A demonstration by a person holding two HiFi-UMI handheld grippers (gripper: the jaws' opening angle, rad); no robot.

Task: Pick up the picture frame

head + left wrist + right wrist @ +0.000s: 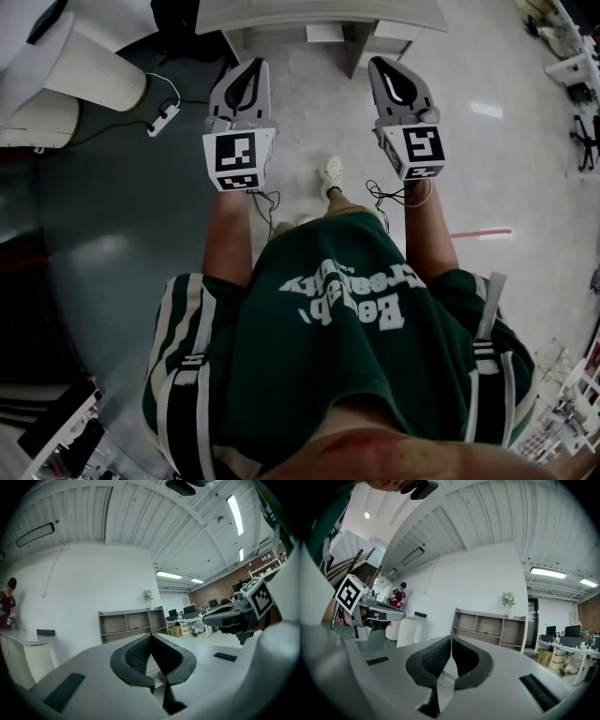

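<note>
No picture frame can be made out in any view. My left gripper (246,70) is held level out in front of me, its jaws shut together with nothing between them (151,637). Beside it, my right gripper (386,67) is also level, shut and empty (451,639). Both point at a low open shelf unit (133,623) (490,627) against the white wall. Its top edge lies just beyond the fingertips in the head view (319,19). Each gripper shows in the other's view: the right one (225,618) and the left one (389,613).
A potted plant (148,596) (507,601) stands on top of the shelf. A white ribbed cylinder (94,70) and a cable with a power strip (161,119) lie on the floor to my left. A person (398,596) stands at a counter far left. Office desks (187,613) fill the right.
</note>
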